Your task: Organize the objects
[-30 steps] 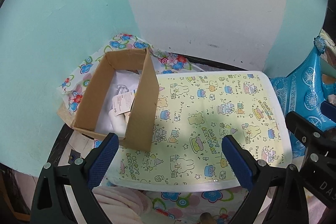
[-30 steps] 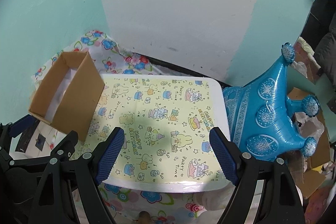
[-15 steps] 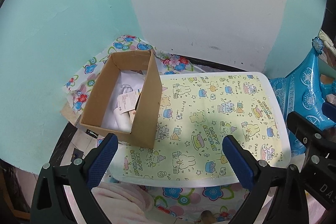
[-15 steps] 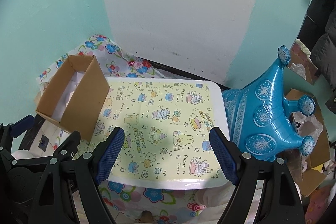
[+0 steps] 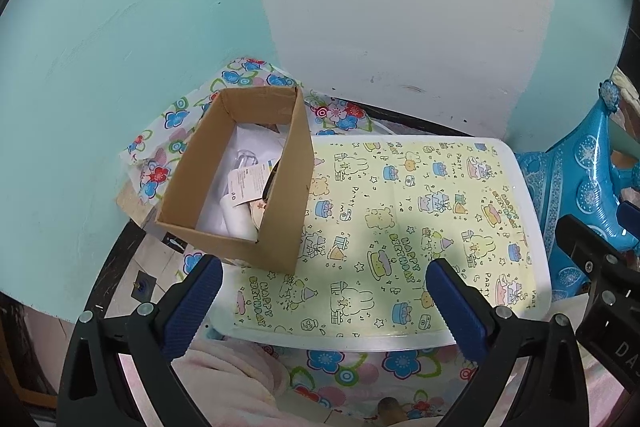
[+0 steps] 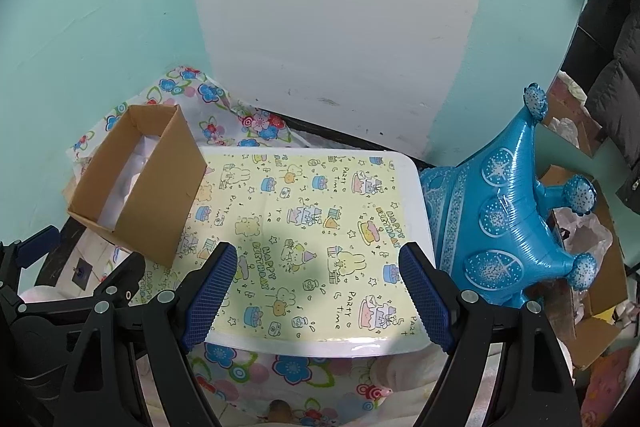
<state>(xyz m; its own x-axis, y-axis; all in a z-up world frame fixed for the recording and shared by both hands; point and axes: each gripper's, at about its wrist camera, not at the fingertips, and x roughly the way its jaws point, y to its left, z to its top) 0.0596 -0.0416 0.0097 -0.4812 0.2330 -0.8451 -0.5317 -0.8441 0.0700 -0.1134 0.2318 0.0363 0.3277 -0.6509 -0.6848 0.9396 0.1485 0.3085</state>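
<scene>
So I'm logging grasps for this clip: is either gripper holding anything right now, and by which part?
Nothing is held. The left gripper and the right gripper both hang open above the birthday-print mat, jaws empty.

Blue foil balloon point(image 6: 516, 211) beside the tray, dark puffer jacket point(image 6: 616, 75) behind.

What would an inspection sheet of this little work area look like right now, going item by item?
Surface: white tray table covered by a yellow birthday-print sheet, laid over a flowered cloth.
Job's things: open cardboard box at the table's left edge, holding white wrapped items and a tagged piece.
Clutter: blue foil balloon at right; opened cartons beyond it.
Grippers: left gripper and right gripper both open, empty, above the near edge.
Cables: nothing seen.
Surroundings: teal and white wall; dark jacket at right.
</scene>
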